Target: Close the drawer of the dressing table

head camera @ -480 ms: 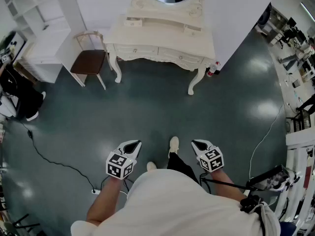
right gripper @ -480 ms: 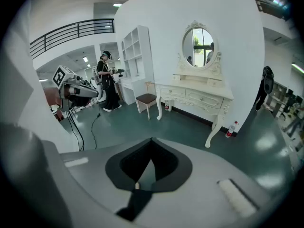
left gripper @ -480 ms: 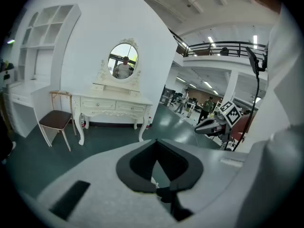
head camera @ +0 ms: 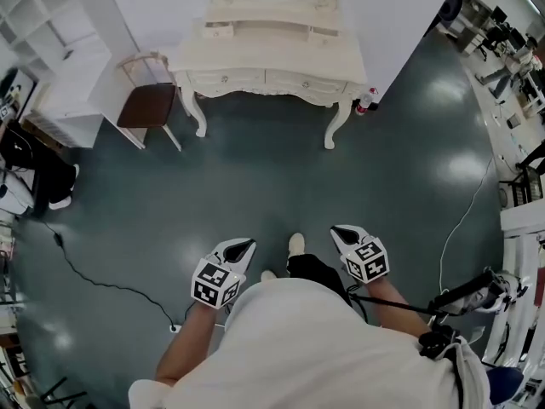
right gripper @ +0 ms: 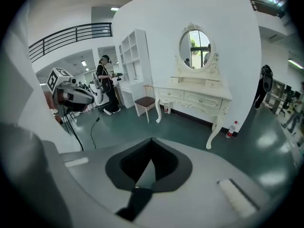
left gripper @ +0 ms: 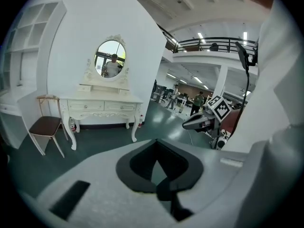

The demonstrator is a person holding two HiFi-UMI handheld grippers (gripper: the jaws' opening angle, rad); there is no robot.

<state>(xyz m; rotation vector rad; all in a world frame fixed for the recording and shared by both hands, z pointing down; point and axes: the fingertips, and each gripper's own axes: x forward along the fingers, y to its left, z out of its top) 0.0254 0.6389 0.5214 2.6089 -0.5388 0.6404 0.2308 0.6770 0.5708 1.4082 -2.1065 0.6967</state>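
Note:
The cream dressing table [head camera: 272, 54] with an oval mirror stands against the white wall, far across the floor from me. Its two front drawers [head camera: 264, 80] look flush; the small upper drawers [head camera: 218, 31] are too small to judge. My left gripper [head camera: 242, 248] and right gripper [head camera: 340, 232] hang in front of my body, well short of the table, both shut and empty. The left gripper view looks over shut jaws [left gripper: 156, 141] at the table [left gripper: 102, 106]. In the right gripper view the jaws [right gripper: 152, 140] are likewise shut, with the table [right gripper: 194, 96] beyond.
A brown-seated chair [head camera: 152, 102] stands left of the table, beside white shelving [head camera: 60, 66]. A bottle [head camera: 368, 102] sits by the table's right leg. A black cable [head camera: 102, 284] runs over the dark green floor. A person in black [head camera: 34, 173] stands at the left edge.
The table has slid a little up and left in the head view. Both grippers stay shut and low in front of me, almost where they were.

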